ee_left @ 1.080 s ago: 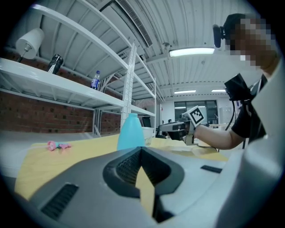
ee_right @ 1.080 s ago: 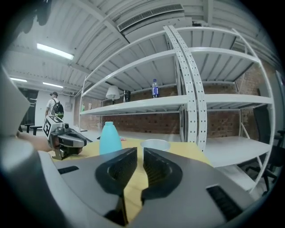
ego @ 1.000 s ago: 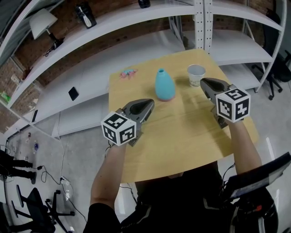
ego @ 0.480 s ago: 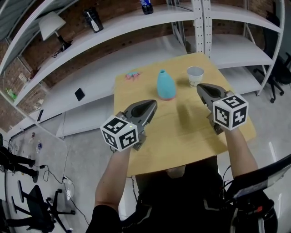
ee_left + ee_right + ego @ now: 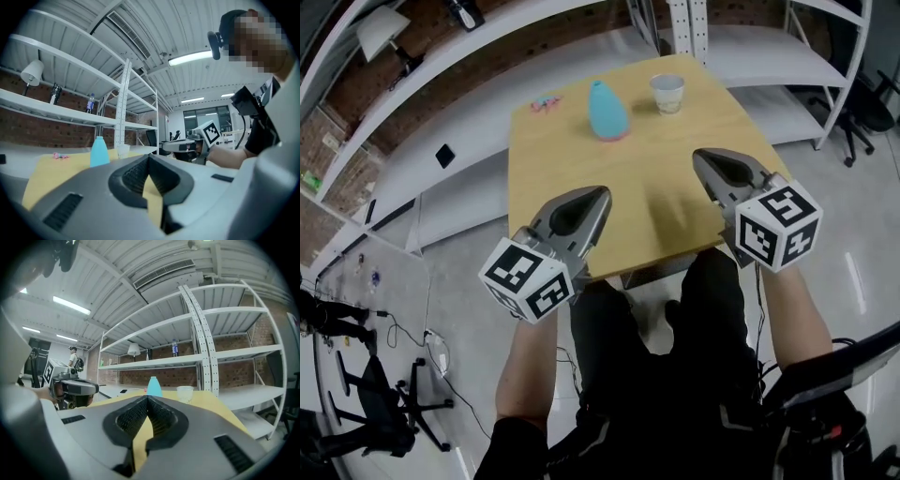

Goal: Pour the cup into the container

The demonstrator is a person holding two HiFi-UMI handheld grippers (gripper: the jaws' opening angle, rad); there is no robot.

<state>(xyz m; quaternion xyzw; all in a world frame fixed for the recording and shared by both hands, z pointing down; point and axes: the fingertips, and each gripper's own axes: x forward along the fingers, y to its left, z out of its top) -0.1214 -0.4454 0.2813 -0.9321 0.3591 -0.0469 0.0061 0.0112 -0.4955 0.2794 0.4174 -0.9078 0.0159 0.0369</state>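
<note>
Wooden bench (image 5: 562,155) carried the white cup (image 5: 667,93) near its far right corner. The turquoise container (image 5: 607,111) stood upright to the cup's left, near it but not touching it. We held the left gripper (image 5: 602,193) and the right gripper (image 5: 697,156) level, tips over the near part of the bench, well apart from both items. Each pair of fingers was pressed together with nothing between them. A small pink item (image 5: 544,101) lay near the far left corner.

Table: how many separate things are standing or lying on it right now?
3. A blue container stands near the far edge of the table, a white cup to its right, a small pink-and-blue item at the far left corner. A little of the near edge is hidden.
</note>
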